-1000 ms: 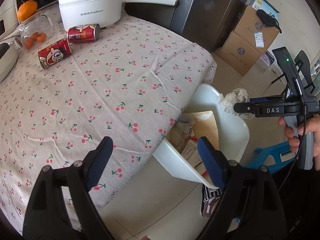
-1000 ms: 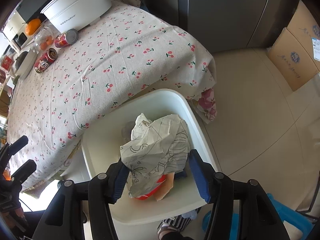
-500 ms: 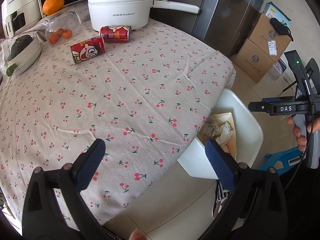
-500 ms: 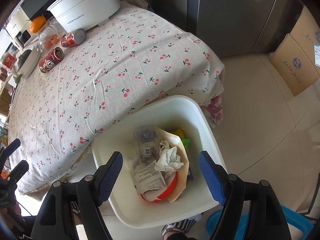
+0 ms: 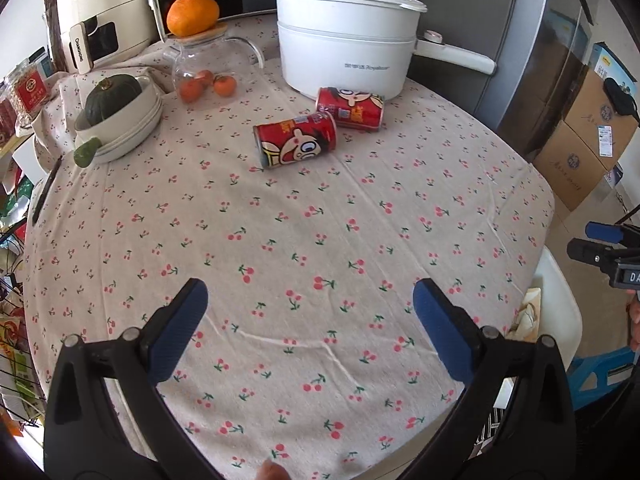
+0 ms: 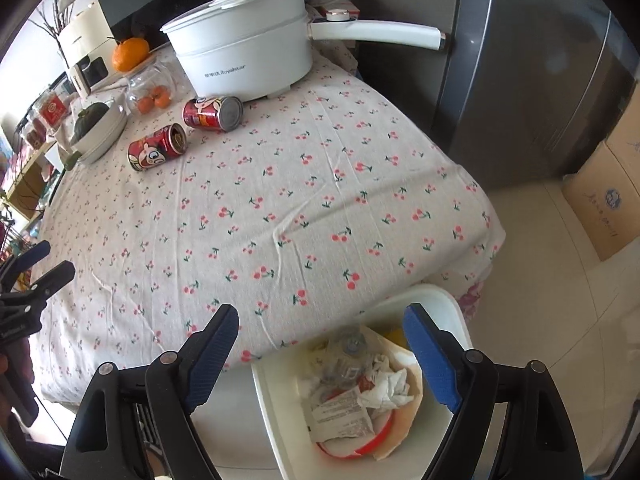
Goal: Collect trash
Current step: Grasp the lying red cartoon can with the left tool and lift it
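Note:
Two red cartoon cans lie on their sides on the cherry-print tablecloth (image 5: 320, 240), near the back: one can (image 5: 296, 144) (image 6: 158, 152) in front, the other can (image 5: 350, 108) (image 6: 214, 114) by the pot. My left gripper (image 5: 308, 296) hovers over the cloth well short of them, its jaws opening with nothing between them. My right gripper (image 6: 320, 316) hangs over the table's edge and the white bin (image 6: 276, 420), its jaws also opening and empty. Crumpled paper (image 6: 386, 384) and wrappers lie in the bin. Each gripper shows at the edge of the other's view.
A white electric pot (image 5: 344, 56) with a long handle stands at the back. Beside it are a glass jar (image 5: 200, 68) with an orange on its lid and stacked bowls (image 5: 120, 128) holding a green squash. Cardboard boxes (image 5: 584, 136) and a grey fridge (image 6: 520, 80) stand to the right.
The right gripper let go of the crumpled paper, which now lies in the bin. Both grippers opened wider and swung from the bin toward the table and cans.

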A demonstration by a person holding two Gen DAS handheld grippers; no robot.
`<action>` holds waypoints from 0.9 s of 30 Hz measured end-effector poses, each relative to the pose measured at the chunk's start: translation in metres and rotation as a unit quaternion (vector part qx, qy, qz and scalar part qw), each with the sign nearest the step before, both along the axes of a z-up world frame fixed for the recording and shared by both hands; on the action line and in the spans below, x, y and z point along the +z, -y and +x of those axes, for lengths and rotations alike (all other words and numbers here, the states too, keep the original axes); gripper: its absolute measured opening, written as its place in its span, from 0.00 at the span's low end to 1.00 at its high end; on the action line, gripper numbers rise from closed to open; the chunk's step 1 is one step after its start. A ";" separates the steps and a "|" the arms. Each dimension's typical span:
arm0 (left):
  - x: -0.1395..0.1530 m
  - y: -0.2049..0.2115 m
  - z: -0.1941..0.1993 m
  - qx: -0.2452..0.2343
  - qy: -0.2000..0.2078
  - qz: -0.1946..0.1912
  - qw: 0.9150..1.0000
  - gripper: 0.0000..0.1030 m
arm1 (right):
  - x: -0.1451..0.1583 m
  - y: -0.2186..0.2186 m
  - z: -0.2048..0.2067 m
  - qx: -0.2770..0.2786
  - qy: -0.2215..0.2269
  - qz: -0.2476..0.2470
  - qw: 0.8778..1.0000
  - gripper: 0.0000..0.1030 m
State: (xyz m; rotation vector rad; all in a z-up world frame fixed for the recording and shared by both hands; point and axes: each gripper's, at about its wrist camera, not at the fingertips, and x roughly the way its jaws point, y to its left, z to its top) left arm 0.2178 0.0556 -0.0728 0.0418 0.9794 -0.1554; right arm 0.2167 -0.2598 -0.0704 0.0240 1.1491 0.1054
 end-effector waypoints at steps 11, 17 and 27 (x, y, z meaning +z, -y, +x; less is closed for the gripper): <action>-0.035 0.032 0.095 0.093 0.020 -0.024 0.995 0.99 | -0.012 -0.010 0.050 -0.023 0.012 0.002 1.000 0.84; -0.051 0.046 0.122 0.150 0.056 0.007 0.987 0.99 | -0.022 -0.013 0.066 -0.033 0.003 0.005 0.999 0.84; -0.064 0.034 0.144 0.165 0.063 -0.029 0.984 0.99 | -0.036 -0.012 0.068 -0.034 -0.011 -0.009 0.999 0.84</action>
